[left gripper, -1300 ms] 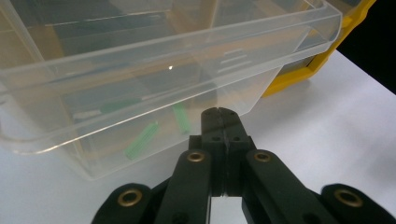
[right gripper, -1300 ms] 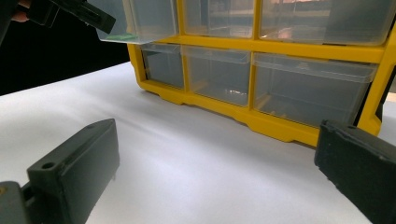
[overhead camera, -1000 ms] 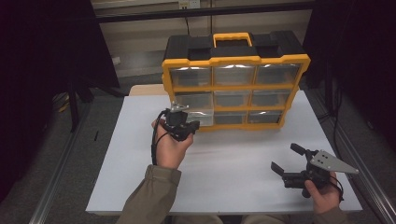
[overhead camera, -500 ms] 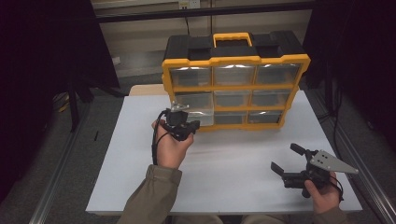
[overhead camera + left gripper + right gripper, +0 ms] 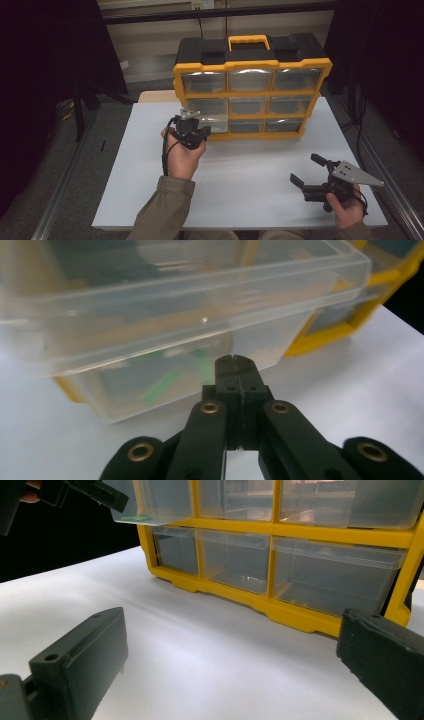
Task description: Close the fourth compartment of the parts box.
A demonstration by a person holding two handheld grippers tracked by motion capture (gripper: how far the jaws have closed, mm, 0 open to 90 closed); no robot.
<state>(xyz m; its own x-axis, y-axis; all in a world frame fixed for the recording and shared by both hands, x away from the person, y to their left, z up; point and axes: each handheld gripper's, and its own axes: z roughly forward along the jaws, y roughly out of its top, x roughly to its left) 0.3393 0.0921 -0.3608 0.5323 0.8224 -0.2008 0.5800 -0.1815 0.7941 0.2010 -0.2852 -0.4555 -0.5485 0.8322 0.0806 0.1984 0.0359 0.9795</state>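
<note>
A yellow and black organizer (image 5: 252, 62) with clear drawers stands at the back of the white table (image 5: 250, 172). Its middle-left drawer (image 5: 214, 122) is pulled partway out; something green (image 5: 161, 385) lies inside it. My left gripper (image 5: 199, 132) is shut, and its tips (image 5: 234, 360) sit against the drawer's front wall (image 5: 175, 315) under the lip, with nothing between the jaws. My right gripper (image 5: 306, 169) rests in the hand near the table's front right, open and holding nothing. In the right gripper view its jaws (image 5: 232, 660) frame the bottom row, with the pulled-out drawer (image 5: 150, 500) at the upper left.
The other drawers (image 5: 292, 80) are pushed in. Bare white tabletop lies between the two hands. A metal rail (image 5: 385, 170) runs along the table's right side, and dark floor (image 5: 60, 150) lies to the left.
</note>
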